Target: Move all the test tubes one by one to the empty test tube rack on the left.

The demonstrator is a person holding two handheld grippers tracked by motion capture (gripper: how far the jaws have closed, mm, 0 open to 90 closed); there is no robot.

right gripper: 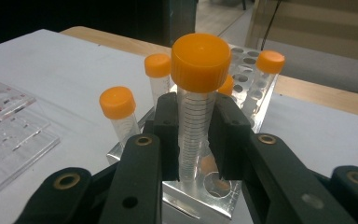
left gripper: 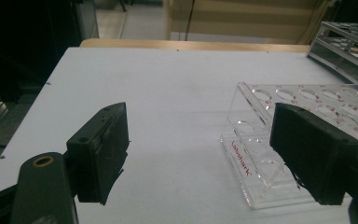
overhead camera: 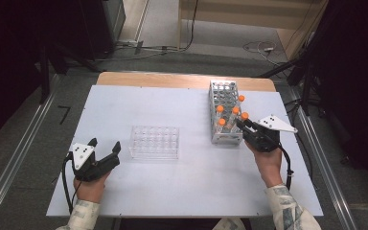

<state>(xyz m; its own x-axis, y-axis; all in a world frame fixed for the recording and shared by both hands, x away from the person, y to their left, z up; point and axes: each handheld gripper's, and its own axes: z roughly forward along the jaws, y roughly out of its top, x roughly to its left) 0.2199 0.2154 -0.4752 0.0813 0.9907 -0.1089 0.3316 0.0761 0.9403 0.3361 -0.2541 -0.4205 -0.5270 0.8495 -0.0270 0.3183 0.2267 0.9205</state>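
The right gripper (right gripper: 196,135) is closed around an orange-capped tube (right gripper: 196,107), which stands upright at the near end of the metal rack (overhead camera: 224,112) on the right part of the white surface (overhead camera: 172,187). The left gripper (overhead camera: 106,147) is open, holding nothing, just left of the clear plastic rack (overhead camera: 154,142).

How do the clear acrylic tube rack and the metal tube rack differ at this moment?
The clear acrylic tube rack is low, see-through and holds no tubes; the metal tube rack is taller, silvery and holds orange-capped tubes. The open left gripper sits beside the acrylic rack, while the right gripper is shut on a tube at the metal rack. Both stand on the white table.
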